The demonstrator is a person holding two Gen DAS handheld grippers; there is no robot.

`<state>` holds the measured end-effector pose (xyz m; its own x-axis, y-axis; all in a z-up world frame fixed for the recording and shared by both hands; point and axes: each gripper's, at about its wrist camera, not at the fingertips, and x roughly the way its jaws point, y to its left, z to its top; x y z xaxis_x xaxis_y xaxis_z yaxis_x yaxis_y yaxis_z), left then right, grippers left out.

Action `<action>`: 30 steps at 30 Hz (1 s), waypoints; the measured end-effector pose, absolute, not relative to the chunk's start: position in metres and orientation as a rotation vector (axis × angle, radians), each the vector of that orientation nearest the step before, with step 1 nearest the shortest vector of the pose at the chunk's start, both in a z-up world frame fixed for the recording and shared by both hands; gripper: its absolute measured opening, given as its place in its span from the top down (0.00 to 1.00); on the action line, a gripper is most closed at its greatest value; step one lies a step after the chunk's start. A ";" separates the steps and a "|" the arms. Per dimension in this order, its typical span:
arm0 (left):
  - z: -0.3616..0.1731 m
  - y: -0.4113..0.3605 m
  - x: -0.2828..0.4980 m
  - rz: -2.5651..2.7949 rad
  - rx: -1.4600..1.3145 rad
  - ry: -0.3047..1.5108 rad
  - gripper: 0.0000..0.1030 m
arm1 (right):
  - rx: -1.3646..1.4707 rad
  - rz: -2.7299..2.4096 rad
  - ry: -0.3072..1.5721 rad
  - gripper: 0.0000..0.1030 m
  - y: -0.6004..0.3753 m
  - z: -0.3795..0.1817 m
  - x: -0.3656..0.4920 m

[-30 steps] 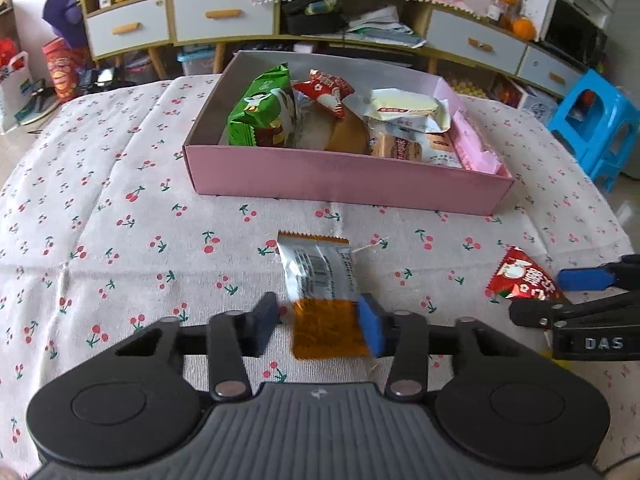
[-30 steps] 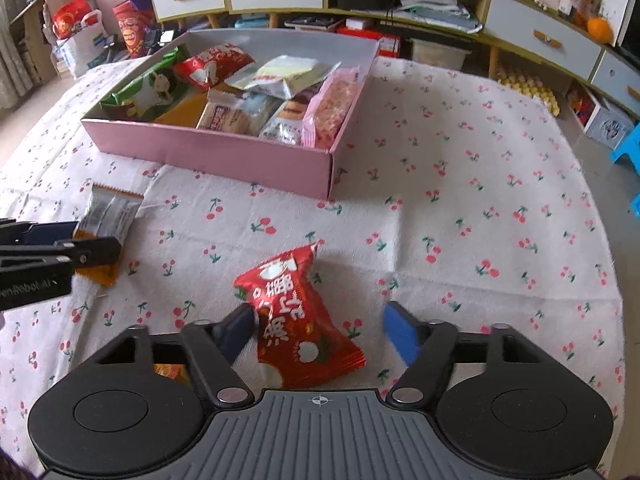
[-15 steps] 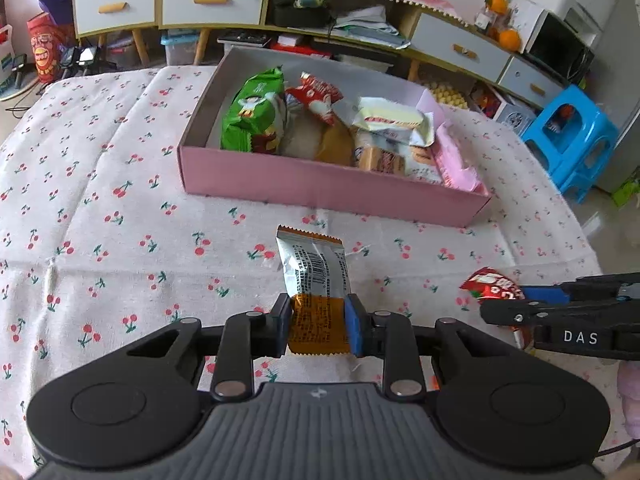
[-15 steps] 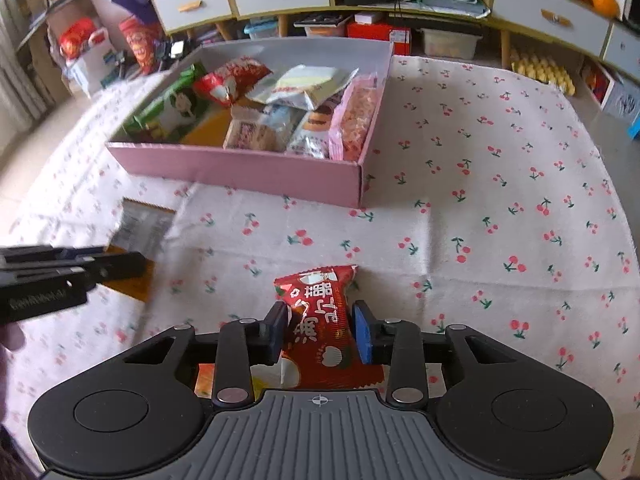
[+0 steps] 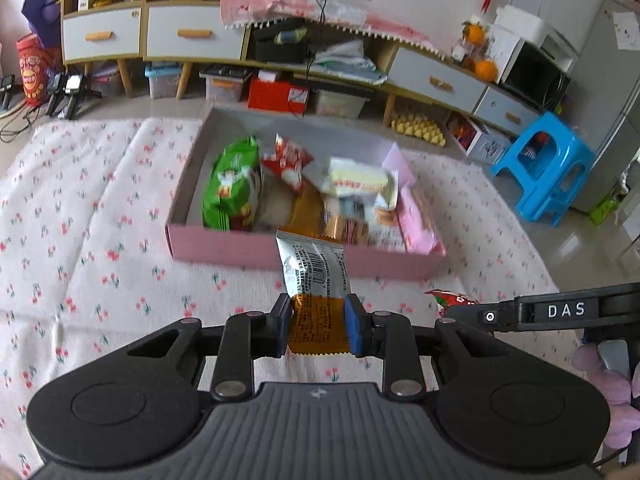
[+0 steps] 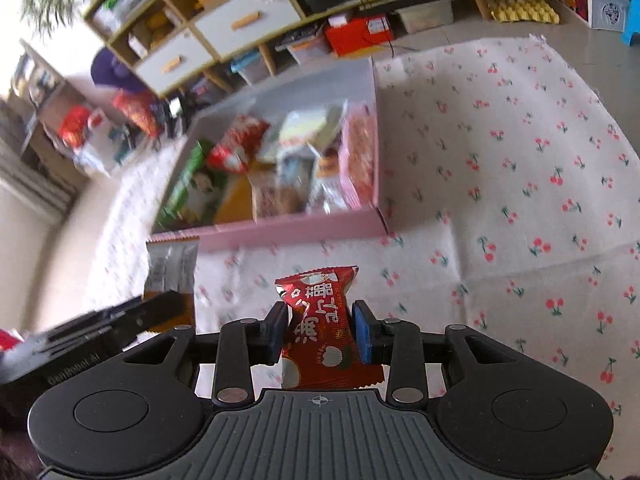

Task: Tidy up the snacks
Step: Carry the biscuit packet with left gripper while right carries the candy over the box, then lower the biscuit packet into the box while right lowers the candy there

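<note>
The jaws of the left gripper (image 5: 319,329) were clenched on the orange end of a silver-and-orange snack packet (image 5: 315,280), whose silver barcode half stuck out forward and overlapped the near wall of the pink box (image 5: 224,246) in the left wrist view. The packet was lifted clear of the cherry-print cloth (image 5: 92,216) that covered the bench. Inside the box lay a green bag (image 5: 230,186) at the left, a red-and-white packet (image 5: 289,159) next to it, a pale yellow packet (image 5: 358,178) further right and a pink packet (image 5: 420,226) against the right wall; much of this was blurred. To the right, the jaws of the right gripper (image 6: 322,330) were clamped on a red candy packet (image 6: 320,320) printed with white characters, held upright above the cloth, its crimped top edge forward. In the right wrist view the box sat ahead and to the left, with the left gripper and its packet at the left edge. A blue stool (image 5: 548,168) stood on the floor beyond the bench's right side
</note>
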<state>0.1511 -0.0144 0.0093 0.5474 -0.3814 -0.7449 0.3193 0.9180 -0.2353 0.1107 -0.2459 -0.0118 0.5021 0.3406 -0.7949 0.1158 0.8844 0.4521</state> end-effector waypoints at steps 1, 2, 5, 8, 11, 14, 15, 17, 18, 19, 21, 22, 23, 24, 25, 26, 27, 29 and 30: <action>0.012 -0.014 0.154 -0.415 -0.077 0.893 0.76 | 0.497 0.139 1.035 0.68 -0.246 -0.008 0.113; 0.015 -0.014 0.156 -0.414 -0.078 0.888 0.76 | 0.508 0.136 1.023 0.68 -0.246 -0.005 0.115; 0.019 -0.014 0.166 -0.416 -0.079 0.879 0.76 | 0.543 0.121 0.976 0.68 -0.248 0.005 0.122; 0.019 -0.015 0.180 -0.414 -0.091 0.874 0.76 | 0.587 0.097 0.903 0.68 -0.251 0.013 0.129; 0.015 -0.015 0.191 -0.409 -0.108 0.872 0.76 | 0.602 0.063 0.822 0.68 -0.253 0.020 0.138; 0.011 -0.015 0.202 -0.396 -0.124 0.878 0.76 | 0.591 0.035 0.768 0.68 -0.253 0.022 0.146; 0.011 -0.014 0.206 -0.399 -0.131 0.877 0.76 | 0.588 0.028 0.761 0.68 -0.252 0.021 0.149; 0.009 -0.015 0.211 -0.403 -0.134 0.869 0.76 | 0.572 0.017 0.750 0.68 -0.249 0.020 0.155; 0.008 -0.015 0.213 -0.404 -0.130 0.861 0.76 | 0.564 0.013 0.741 0.68 -0.247 0.019 0.157; 0.006 -0.016 0.215 -0.404 -0.123 0.851 0.76 | 0.563 0.012 0.732 0.68 -0.246 0.018 0.159; 0.004 -0.016 0.218 -0.405 -0.113 0.835 0.76 | 0.569 0.014 0.715 0.68 -0.243 0.015 0.163; 0.003 -0.016 0.220 -0.407 -0.111 0.829 0.76 | 0.571 0.014 0.705 0.68 -0.242 0.013 0.165; 0.001 -0.016 0.221 -0.408 -0.108 0.824 0.76 | 0.569 0.012 0.693 0.70 -0.240 0.012 0.167; 0.000 -0.016 0.221 -0.408 -0.106 0.823 0.76 | 0.569 0.010 0.682 0.70 -0.239 0.010 0.169; -0.002 -0.016 0.222 -0.407 -0.103 0.821 0.76 | 0.571 0.006 0.675 0.70 -0.239 0.007 0.171; -0.003 -0.016 0.224 -0.404 -0.101 0.820 0.76 | 0.574 0.002 0.671 0.70 -0.239 0.005 0.172; -0.005 -0.015 0.225 -0.398 -0.099 0.820 0.76 | 0.581 -0.003 0.668 0.70 -0.240 0.002 0.173; -0.009 -0.014 0.227 -0.379 -0.097 0.828 0.75 | 0.596 -0.010 0.672 0.70 -0.241 -0.002 0.175; -0.010 -0.012 0.228 -0.379 -0.102 0.832 0.75 | 0.604 -0.012 0.676 0.70 -0.241 -0.005 0.176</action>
